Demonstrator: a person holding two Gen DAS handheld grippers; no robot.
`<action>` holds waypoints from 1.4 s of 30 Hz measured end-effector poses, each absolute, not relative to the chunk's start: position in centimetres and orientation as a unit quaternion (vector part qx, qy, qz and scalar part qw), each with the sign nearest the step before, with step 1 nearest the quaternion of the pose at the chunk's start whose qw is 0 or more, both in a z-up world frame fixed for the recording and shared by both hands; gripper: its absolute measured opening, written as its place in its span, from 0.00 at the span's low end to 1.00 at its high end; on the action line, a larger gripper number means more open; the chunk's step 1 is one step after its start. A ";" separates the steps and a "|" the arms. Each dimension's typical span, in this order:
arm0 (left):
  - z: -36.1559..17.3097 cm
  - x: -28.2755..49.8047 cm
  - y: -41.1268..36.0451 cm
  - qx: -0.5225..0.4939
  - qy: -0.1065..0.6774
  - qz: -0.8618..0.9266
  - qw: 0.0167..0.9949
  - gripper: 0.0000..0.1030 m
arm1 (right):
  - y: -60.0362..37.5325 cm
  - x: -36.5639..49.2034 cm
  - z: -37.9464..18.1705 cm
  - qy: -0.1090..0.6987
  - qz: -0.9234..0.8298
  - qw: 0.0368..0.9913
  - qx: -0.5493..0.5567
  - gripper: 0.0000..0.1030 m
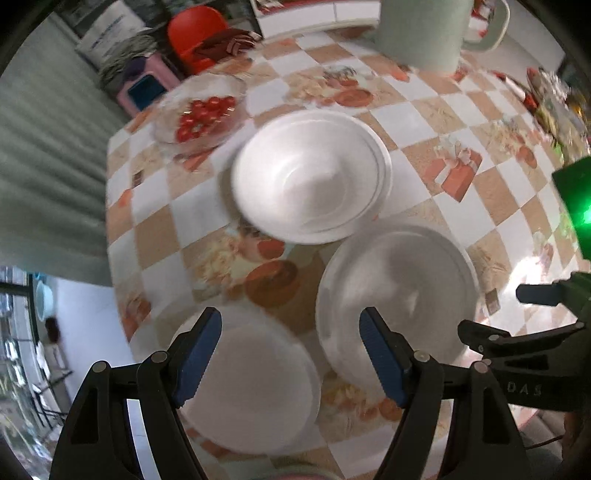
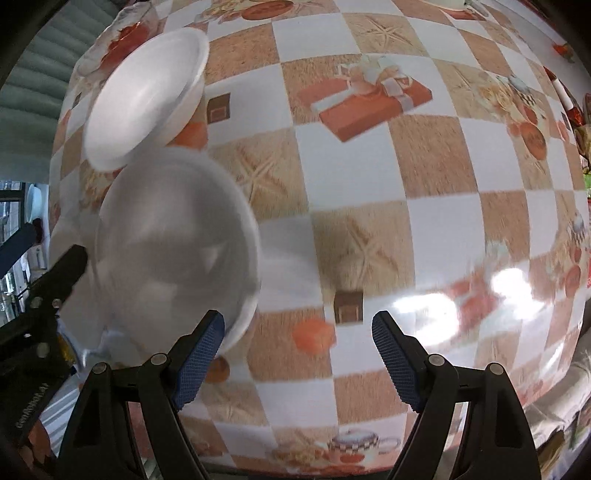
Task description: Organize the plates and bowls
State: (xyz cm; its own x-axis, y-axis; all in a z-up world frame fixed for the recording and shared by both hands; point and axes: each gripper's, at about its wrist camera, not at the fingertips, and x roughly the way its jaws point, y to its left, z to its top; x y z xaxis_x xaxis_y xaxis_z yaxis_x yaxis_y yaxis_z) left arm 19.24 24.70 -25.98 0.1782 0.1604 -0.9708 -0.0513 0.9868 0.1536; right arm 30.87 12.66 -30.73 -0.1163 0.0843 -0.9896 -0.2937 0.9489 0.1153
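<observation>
In the left wrist view a white bowl (image 1: 306, 177) sits on a white plate (image 1: 382, 173) at the table's middle. A second white plate (image 1: 399, 295) lies right of my open, empty left gripper (image 1: 291, 354). A third white plate (image 1: 258, 384) lies under and between its fingers. In the right wrist view my right gripper (image 2: 297, 360) is open and empty above the tablecloth. The near plate (image 2: 177, 243) lies just left of its left finger, the bowl (image 2: 147, 96) further back.
A checkered tablecloth (image 2: 369, 166) covers the table. A glass dish of red tomatoes (image 1: 201, 114) stands at the far left, a pale green mug (image 1: 424, 33) at the back. Cluttered items (image 1: 554, 99) lie at the right edge. The table's left edge (image 1: 110, 206) drops to the floor.
</observation>
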 end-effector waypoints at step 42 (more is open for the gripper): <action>-29.6 5.6 11.6 0.004 0.680 0.049 0.732 0.77 | 2.7 24.8 -29.7 0.734 0.199 0.643 -0.092 0.80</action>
